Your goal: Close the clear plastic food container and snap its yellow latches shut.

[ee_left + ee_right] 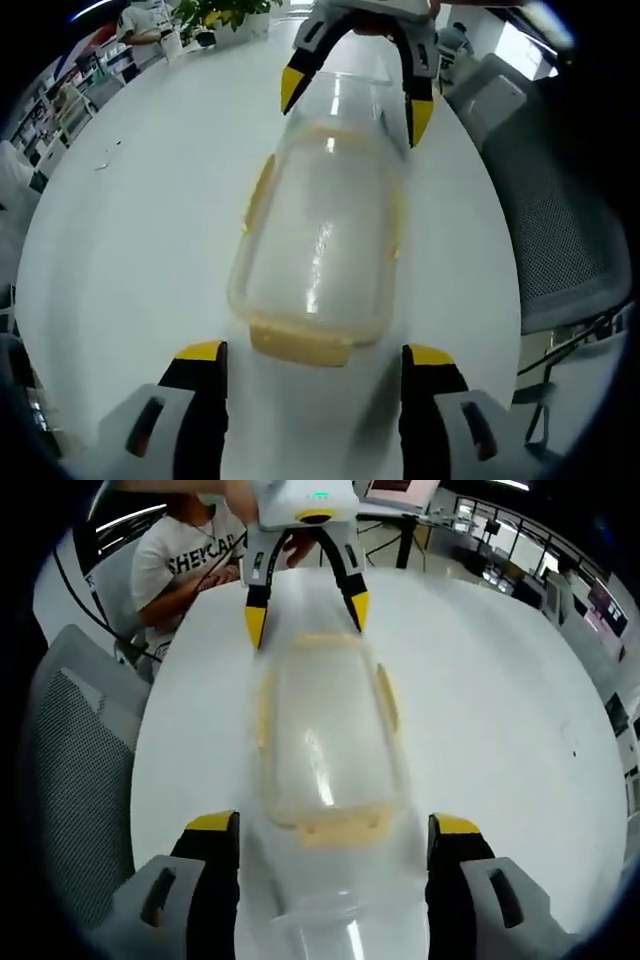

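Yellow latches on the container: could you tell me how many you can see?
4: near-end latch, far-end latch, and side latches. The container is blurry.

A white round table point(140, 240) with grey mesh chairs point(560, 240) beside it.

One piece of readable text — dark capital letters spelling "SHEYCA", cut off at the end, printed across the chest of a person's white T-shirt point(185, 555). The person sits beyond the far tongs point(307, 613), up and to their left, in the right gripper view.
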